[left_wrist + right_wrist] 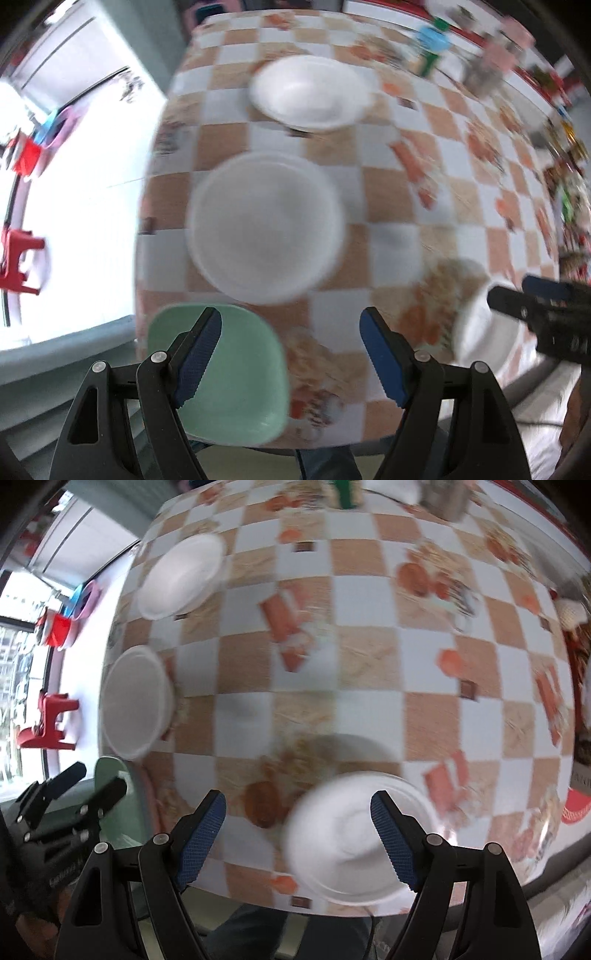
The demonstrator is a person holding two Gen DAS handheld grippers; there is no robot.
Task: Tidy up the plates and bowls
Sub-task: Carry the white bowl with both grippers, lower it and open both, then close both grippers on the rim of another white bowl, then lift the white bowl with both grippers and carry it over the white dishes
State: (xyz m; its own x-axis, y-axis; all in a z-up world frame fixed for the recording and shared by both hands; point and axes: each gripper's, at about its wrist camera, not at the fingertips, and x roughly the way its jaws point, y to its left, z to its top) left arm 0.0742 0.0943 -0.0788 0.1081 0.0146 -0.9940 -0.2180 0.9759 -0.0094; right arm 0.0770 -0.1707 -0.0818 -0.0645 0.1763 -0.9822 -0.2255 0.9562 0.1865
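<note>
On the checkered tablecloth [406, 155] lie a white bowl [308, 92] at the far side, a white round plate [264, 227] in the middle, and a green square plate [236, 373] at the near edge. My left gripper [291, 354] is open above the green plate, its left finger over it. A white plate [354, 845] lies at the near edge in the right wrist view; my right gripper [299, 840] is open above it. The white bowl [181, 576], white plate [135, 701] and green plate [118, 801] show at left there. Both views are blurred.
Bottles and jars [432, 44] stand along the table's far edge. Red plastic stools [18, 258] and stacked coloured items [48, 136] stand on the white floor at left. The right gripper [535, 310] shows at the right of the left wrist view.
</note>
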